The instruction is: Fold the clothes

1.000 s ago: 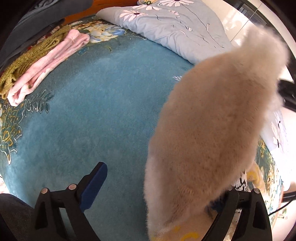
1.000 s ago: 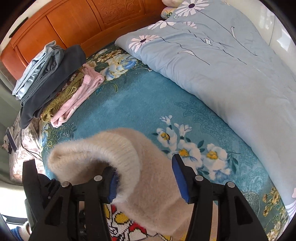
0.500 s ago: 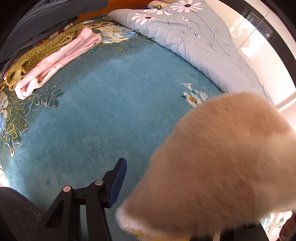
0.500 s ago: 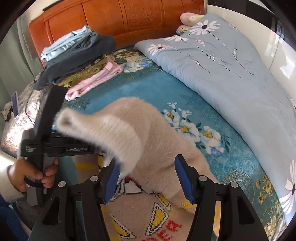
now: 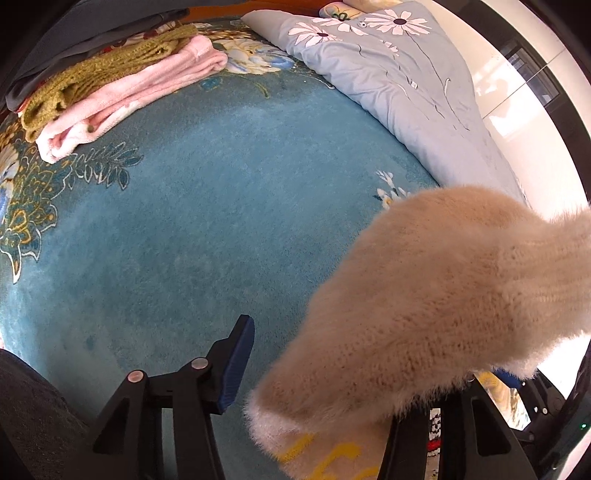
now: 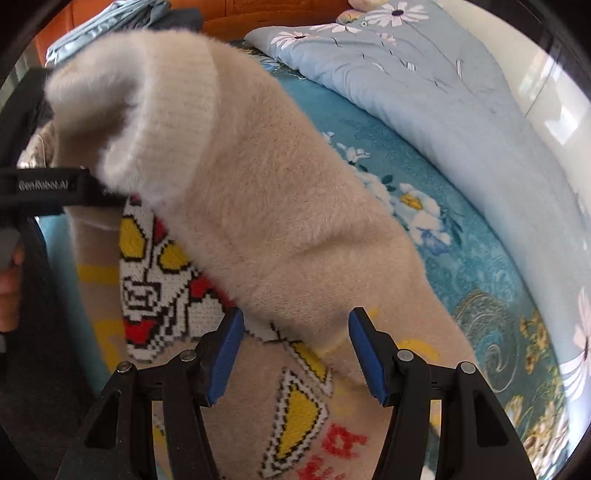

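Black grippers (image 6: 295,350) (blue pads (image 6: 225,356))

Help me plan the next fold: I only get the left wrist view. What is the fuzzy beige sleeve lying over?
Observer: The sleeve lies slantwise over the sweater front, which bears a knitted cartoon face in red, yellow, black and white.
Operator: Any lettering?
Observer: Yes, red letters below the face, cut off by the frame's edge.
Operator: What's beyond the pink pile?
Observer: Pale blue clothes by the orange headboard.
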`<state>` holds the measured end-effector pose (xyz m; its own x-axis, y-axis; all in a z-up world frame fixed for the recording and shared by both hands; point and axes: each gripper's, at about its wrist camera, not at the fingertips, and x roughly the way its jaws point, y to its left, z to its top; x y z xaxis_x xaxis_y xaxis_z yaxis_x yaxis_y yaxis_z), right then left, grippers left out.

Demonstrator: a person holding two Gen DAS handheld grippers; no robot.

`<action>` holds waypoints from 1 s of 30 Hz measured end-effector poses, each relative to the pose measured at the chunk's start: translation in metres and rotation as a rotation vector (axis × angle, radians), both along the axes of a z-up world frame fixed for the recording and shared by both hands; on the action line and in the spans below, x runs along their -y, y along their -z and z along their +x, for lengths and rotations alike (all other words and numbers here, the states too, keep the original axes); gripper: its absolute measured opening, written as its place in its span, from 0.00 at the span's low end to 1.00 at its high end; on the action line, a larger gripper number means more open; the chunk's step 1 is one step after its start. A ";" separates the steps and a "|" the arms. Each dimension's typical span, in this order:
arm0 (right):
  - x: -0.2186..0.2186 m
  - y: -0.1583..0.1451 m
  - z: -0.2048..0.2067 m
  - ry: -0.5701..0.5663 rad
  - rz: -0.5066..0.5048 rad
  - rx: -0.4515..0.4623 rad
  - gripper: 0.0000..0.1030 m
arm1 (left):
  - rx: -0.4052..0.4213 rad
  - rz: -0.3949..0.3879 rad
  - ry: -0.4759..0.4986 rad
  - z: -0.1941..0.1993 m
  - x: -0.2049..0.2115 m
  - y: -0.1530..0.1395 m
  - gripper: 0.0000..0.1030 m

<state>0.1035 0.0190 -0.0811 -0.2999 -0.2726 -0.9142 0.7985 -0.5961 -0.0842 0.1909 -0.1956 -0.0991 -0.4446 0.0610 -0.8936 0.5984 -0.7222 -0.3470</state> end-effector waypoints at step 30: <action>-0.099 -0.198 -0.069 0.567 -0.478 -0.382 0.08 | -0.386 -0.164 0.147 0.034 -0.056 -0.154 0.21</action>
